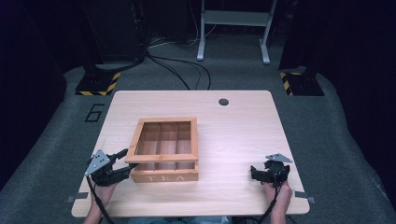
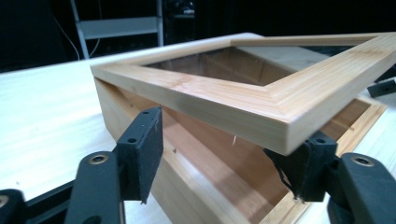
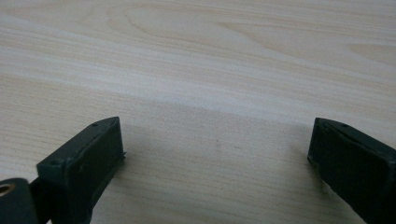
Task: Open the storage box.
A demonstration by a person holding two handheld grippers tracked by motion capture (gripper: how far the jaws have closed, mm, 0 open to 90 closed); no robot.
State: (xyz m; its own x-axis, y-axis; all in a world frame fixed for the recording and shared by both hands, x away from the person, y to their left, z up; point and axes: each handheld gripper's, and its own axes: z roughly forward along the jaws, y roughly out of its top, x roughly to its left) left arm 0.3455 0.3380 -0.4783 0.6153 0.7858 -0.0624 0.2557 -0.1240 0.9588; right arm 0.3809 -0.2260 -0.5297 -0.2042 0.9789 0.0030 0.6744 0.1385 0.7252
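Your left tool (image 1: 122, 163) sits spread apart at the near left corner of the raised lid (image 1: 163, 140), its jaws straddling that corner without clamping it, so the lid, which seems propped only by the tool, could slip off and bang down on the box (image 1: 164, 173), or a sideways nudge could skid the box across the smooth pale tabletop (image 1: 233, 135). The box stands mid-tabletop, light wood with "TEA" on its front, divided inside, its lid a flat square frame around a clear pane. Your right tool (image 1: 256, 173) rests released and empty on the woodgrain, well apart from the box.
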